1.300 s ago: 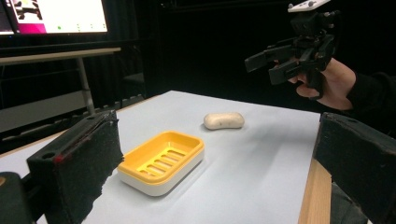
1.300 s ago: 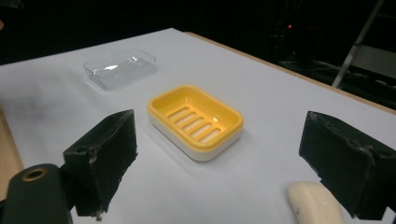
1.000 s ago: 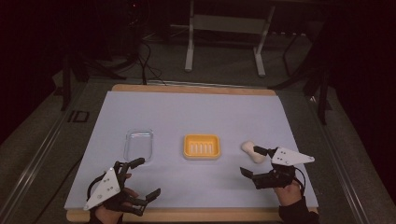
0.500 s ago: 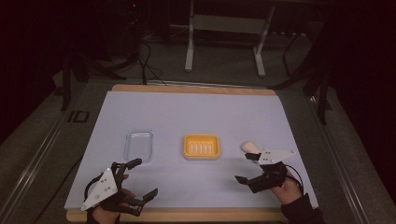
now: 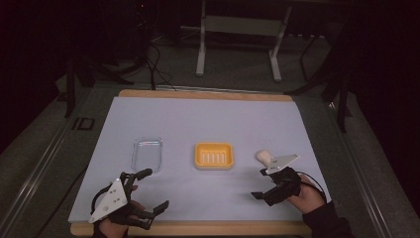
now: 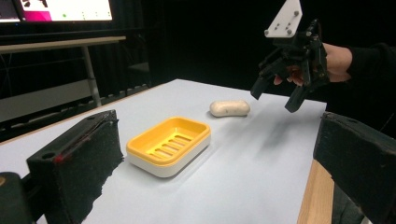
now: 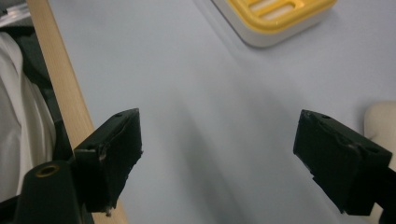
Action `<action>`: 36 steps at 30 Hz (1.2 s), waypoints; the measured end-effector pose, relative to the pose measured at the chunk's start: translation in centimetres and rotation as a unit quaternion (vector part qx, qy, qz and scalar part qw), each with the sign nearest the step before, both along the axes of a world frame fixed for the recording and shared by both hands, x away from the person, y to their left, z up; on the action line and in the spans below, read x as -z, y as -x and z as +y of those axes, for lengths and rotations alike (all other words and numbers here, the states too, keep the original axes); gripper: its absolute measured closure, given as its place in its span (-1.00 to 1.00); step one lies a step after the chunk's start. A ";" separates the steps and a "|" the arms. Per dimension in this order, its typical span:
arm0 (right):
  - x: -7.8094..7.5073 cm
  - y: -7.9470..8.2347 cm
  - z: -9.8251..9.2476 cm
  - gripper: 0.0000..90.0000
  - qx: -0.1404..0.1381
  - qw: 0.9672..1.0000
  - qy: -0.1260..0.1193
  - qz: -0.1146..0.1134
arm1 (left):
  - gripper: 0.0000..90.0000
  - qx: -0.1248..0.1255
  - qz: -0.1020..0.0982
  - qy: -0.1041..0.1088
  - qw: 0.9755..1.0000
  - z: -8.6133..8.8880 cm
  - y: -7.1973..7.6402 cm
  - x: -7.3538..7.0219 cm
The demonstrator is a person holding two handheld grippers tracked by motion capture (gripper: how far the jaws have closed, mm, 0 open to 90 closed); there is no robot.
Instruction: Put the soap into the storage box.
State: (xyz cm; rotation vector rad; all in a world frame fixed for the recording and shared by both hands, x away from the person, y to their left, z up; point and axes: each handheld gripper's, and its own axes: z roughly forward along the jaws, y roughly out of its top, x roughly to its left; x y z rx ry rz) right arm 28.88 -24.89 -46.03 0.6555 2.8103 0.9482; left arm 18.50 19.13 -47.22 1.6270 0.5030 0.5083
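A yellow soap dish [image 5: 214, 155] with a white base sits mid-table, also seen in the left gripper view [image 6: 168, 144] and the right gripper view [image 7: 275, 18]. To its right lies a cream bar of soap [image 5: 262, 156], [image 6: 229, 108], on the mat. My right gripper [image 5: 258, 183] hovers open just in front of the soap, apart from it; its jaws [image 7: 224, 149] hold nothing, and the soap [image 7: 378, 121] peeks in at the right edge. My left gripper [image 5: 157, 188] is open near the front left edge, with nothing between its jaws [image 6: 217, 163].
A clear plastic lid [image 5: 147, 153] lies left of the dish. The pale mat [image 5: 208, 119] covers a wooden tabletop whose front edge [image 5: 208, 228] is close to both hands. Metal stand legs [image 5: 237, 44] and cables are on the floor behind the table.
My right gripper has shifted a little left, staying open beside the soap. The left gripper has barely moved. Soap, dish and lid are unmoved.
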 end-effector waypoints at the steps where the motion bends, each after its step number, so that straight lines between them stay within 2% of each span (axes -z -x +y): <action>1: 0.0 0.0 0.0 -0.65 0.000 1.000 0.006 0.001 | -0.97 0.000 0.001 -0.001 1.000 0.0 0.0 0.0; 7: -0.3 -0.6 0.1 -0.58 0.016 0.998 0.049 0.035 | -0.97 -0.001 0.001 -0.003 1.000 -0.1 0.0 0.0; 12: -0.5 -1.0 -0.1 -0.60 0.032 0.996 0.057 0.064 | -0.98 0.000 0.001 -0.006 1.000 -0.1 0.0 0.1; 14: -0.5 -1.1 -0.1 -0.60 0.027 0.994 0.070 0.079 | -0.98 0.001 0.002 -0.006 1.000 -0.1 0.0 0.1; 16: -0.4 -1.2 0.0 -0.64 0.019 0.992 0.093 0.089 | -0.98 0.001 0.002 -0.007 1.000 -0.1 0.0 0.1; 19: -0.3 -1.4 0.0 -0.70 0.017 0.988 0.110 0.103 | -0.98 0.002 0.003 -0.009 1.000 -0.2 -0.1 0.1; 22: -0.2 -1.4 0.2 -0.70 0.015 0.985 0.138 0.101 | -0.98 0.003 0.003 -0.010 1.000 -0.2 -0.1 0.1; 26: -0.2 -1.6 0.3 -0.70 0.018 0.981 0.161 0.108 | -0.97 0.003 0.004 -0.011 1.000 -0.3 0.0 0.1; 30: -0.3 -1.7 0.4 -0.70 0.020 0.978 0.172 0.112 | -0.98 0.004 0.004 -0.012 1.000 -0.3 0.0 0.1; 36: -0.2 -1.8 0.2 -0.70 0.025 0.973 0.194 0.126 | -0.98 0.004 0.004 -0.011 1.000 -0.3 0.0 0.1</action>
